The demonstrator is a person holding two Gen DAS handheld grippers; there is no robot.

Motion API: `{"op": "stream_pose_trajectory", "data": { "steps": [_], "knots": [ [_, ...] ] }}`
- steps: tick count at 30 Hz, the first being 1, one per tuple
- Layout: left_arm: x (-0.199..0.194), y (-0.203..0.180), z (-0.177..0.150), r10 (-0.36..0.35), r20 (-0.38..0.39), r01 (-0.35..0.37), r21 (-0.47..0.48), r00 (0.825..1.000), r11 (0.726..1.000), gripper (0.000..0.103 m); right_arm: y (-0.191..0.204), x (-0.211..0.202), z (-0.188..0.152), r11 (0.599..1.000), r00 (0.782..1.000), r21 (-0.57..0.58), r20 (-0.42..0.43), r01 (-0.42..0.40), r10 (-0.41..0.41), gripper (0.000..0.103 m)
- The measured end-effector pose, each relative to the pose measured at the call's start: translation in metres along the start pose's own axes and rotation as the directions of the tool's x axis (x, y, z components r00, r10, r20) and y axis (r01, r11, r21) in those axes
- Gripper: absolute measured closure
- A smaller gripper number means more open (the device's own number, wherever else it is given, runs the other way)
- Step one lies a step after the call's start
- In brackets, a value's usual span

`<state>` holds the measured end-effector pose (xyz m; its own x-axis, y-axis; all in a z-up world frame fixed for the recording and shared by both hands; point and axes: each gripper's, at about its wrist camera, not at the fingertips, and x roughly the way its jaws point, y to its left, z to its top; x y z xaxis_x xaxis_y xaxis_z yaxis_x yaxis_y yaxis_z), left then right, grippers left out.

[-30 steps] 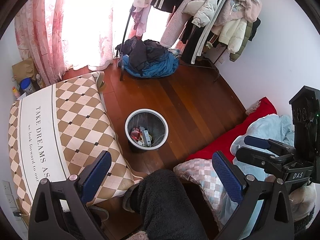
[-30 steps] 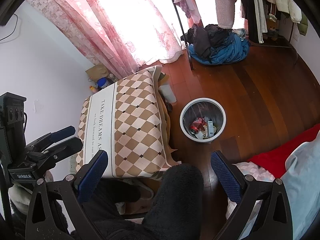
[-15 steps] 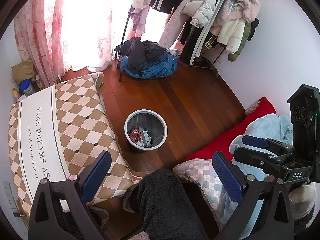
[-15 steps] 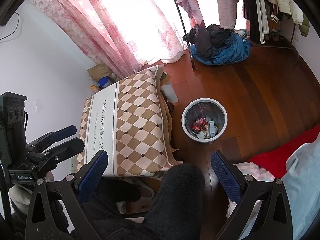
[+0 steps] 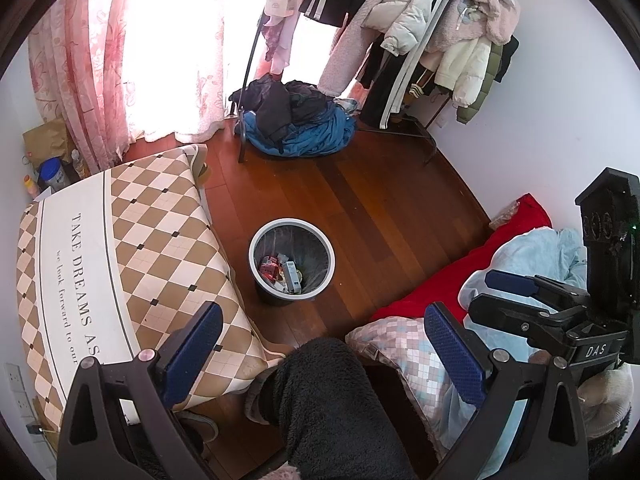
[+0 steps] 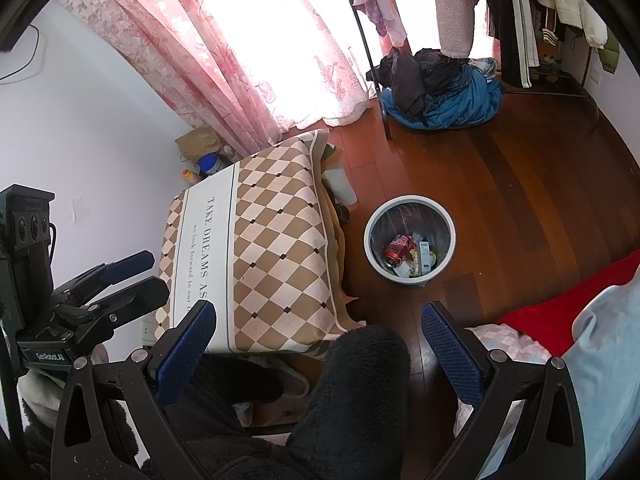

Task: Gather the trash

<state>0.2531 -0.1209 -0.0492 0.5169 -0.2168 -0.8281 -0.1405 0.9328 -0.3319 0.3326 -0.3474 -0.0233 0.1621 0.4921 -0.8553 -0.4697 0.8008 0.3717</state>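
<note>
A grey round trash bin (image 5: 256,250) stands on the wooden floor beside the table; it also shows in the right wrist view (image 6: 370,236). Inside lie a red can (image 6: 399,247), a small white box (image 6: 425,256) and scraps. My left gripper (image 5: 324,346) is open and empty, held high above the floor near my knee. My right gripper (image 6: 318,340) is open and empty too, at about the same height. Each gripper shows in the other's view, the right one (image 5: 516,296) over the bed and the left one (image 6: 132,280) by the wall.
A low table with a checkered cloth (image 5: 120,248) stands left of the bin. A bed with a red sheet (image 5: 460,276) and blue blanket is at right. A clothes pile (image 5: 296,124) and a loaded coat rack (image 5: 424,28) stand at the back by pink curtains.
Both views have drifted slightly, so the bin sits a little lower in frame. Both grippers stay open and empty.
</note>
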Motion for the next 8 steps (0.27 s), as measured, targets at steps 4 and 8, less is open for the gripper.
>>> {"op": "stream_pose_trajectory", "data": {
  "steps": [4,8],
  "knots": [
    [-0.0017,0.0014,-0.0004,-0.003,-0.005,0.003,0.002,1.000,1.000,0.000,0.0013,0.0005,-0.0003,1.000,1.000,0.002,0.001,0.000,0.000,0.000],
    [-0.0016,0.0024,-0.0007,-0.012,0.000,0.012,0.001,1.000,1.000,0.000,0.0022,0.0012,-0.0019,1.000,1.000,0.003,0.000,0.002,-0.002,0.000]
  ]
}}
